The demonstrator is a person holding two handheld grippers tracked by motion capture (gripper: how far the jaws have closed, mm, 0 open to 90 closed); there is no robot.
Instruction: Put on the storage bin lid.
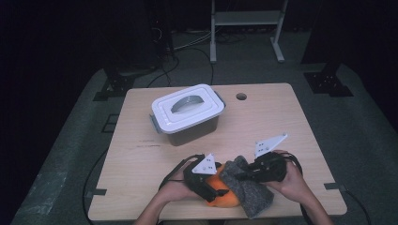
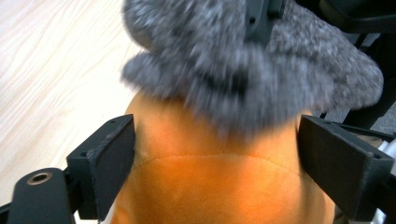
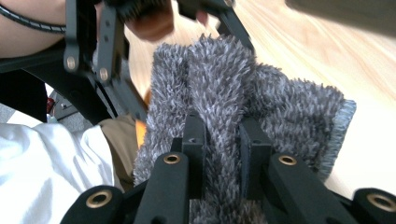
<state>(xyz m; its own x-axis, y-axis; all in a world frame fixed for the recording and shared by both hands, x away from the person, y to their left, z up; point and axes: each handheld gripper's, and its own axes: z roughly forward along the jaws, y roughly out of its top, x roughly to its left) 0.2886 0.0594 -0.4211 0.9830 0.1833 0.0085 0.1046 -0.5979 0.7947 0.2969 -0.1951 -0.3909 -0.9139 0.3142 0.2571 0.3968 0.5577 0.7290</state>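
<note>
High view: at the table's (image 1: 141,154) near edge, the left gripper (image 1: 211,186) steadies an orange plush (image 1: 220,197) so the right gripper (image 1: 243,176) can wipe it with a grey cloth (image 1: 246,187).

Left gripper view: jaws clamp the plush's sides.

Right gripper view: jaws pinch a cloth fold.

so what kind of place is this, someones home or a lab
Most likely a lab or recording room: a bare wooden table in a dark space, black stand bases and cables on the grey floor, and a metal frame behind.
</note>
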